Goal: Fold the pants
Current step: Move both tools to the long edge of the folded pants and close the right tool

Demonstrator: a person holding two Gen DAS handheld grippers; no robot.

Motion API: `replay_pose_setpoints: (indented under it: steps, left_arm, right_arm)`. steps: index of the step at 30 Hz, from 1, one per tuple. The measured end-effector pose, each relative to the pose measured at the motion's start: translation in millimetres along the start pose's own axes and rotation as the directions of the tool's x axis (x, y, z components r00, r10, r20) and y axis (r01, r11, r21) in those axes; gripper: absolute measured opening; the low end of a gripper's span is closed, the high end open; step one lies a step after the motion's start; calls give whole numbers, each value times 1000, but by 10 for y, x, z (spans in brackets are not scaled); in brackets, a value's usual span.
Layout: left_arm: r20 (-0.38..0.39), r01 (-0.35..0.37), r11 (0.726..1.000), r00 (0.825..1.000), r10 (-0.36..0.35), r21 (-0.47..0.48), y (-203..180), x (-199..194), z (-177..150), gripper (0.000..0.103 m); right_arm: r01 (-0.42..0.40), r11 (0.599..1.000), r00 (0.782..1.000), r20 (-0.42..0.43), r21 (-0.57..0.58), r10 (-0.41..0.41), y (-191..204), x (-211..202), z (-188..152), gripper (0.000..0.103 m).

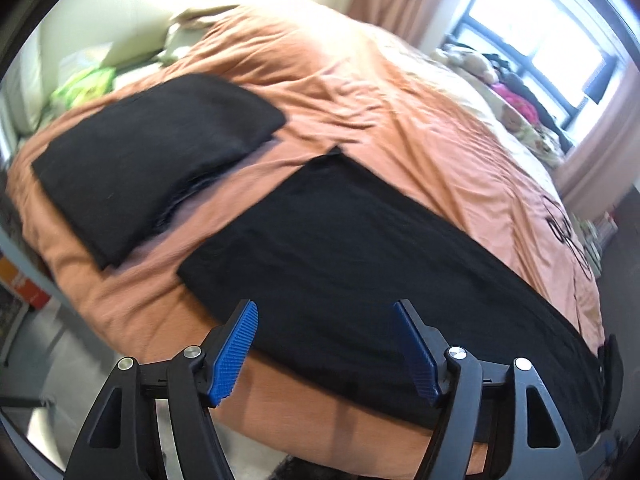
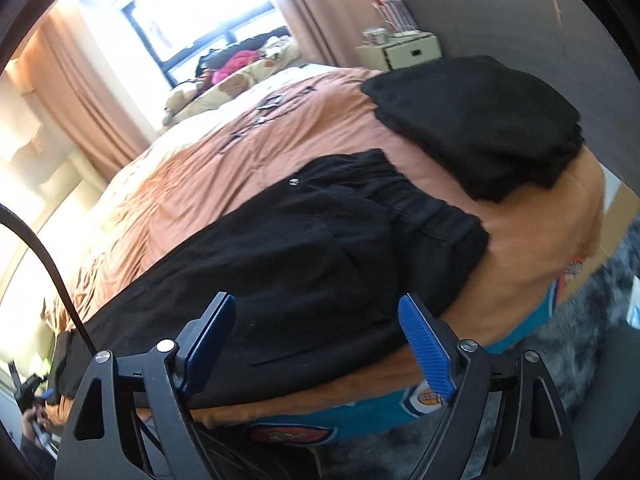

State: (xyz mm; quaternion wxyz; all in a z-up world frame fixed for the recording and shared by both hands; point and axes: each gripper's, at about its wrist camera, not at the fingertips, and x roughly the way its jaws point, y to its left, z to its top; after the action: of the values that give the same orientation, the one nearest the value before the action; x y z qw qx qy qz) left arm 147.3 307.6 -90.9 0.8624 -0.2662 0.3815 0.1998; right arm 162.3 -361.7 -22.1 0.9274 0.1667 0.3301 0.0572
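My left claw (image 1: 326,346) hangs over the near edge of the bed (image 1: 360,92), its jaws spread with nothing between them. Under it the pants (image 1: 360,248) lie flat along that edge, stretching off to the right. A folded stack of clothes (image 1: 152,160) lies farther back to the left. My right claw (image 2: 320,344), jaws likewise apart, hangs above the waistband end (image 2: 420,200).

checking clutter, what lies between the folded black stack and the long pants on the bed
Only bare orange duvet separates the folded stack from the pants, in the left wrist view.
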Motion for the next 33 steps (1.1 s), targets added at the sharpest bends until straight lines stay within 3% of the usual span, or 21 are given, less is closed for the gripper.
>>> replay_pose_setpoints:
  steps: [11,17,23,33]
  left_arm:
    - [-10,90,986,996,-89,138,-814,21,65,72]
    - [-42,107,977,994,-101,183,-1248,227,138,72]
    - [-74,141,978,989,-131,152,-1498,471,221,72]
    - [-135,145,981,983,-128,130,-1879,977,404,72]
  right_arm:
    - [-21,971,995,92,-239,44,416,345,58,83]
    - [-59,944,997,28,-324,72,694,713,150,83]
    - [-65,890,998,-18,-451,64,1104,1055,346,83]
    - [-139,834,988,-135,-534,78,1579,1738,689,83]
